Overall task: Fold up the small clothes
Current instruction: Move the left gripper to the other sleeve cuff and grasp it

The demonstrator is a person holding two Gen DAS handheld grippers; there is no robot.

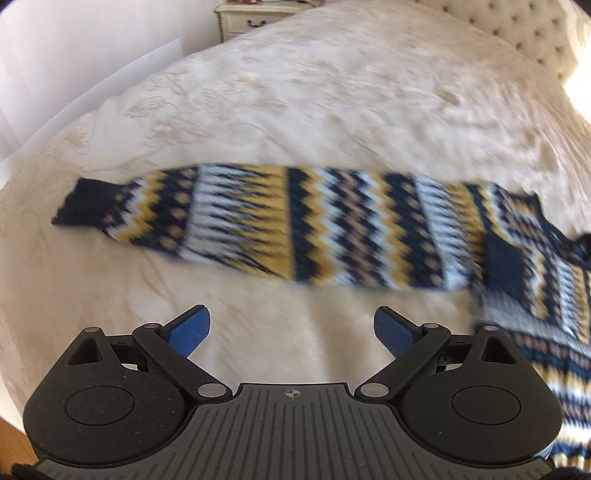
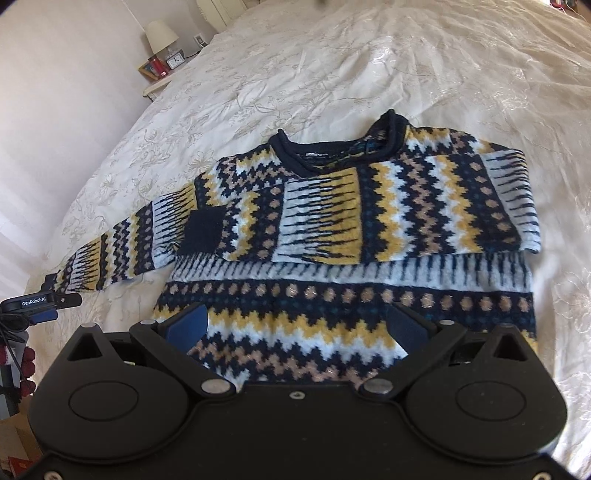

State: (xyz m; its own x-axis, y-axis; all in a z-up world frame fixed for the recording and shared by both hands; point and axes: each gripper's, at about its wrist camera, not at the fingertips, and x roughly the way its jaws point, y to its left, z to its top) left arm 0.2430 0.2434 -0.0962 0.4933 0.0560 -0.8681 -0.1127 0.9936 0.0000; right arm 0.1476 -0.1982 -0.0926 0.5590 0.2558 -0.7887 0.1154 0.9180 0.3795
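A knitted sweater (image 2: 369,221) in navy, yellow, white and tan lies flat on the cream bedspread (image 2: 332,74), collar away from me. Its one sleeve is folded across the chest; the other sleeve (image 1: 277,225) lies stretched out to the side, its navy cuff (image 1: 79,201) at the end. My left gripper (image 1: 291,332) is open and empty, hovering over bare bedspread just short of the stretched sleeve. My right gripper (image 2: 295,328) is open and empty above the sweater's lower hem. The left gripper also shows in the right wrist view (image 2: 40,306) by the cuff.
A bedside table (image 2: 159,81) with a lamp (image 2: 160,35), a clock and a picture frame stands beside the bed. A white drawer unit (image 1: 251,18) and the tufted headboard (image 1: 517,29) show in the left wrist view. Wooden floor shows at the lower left.
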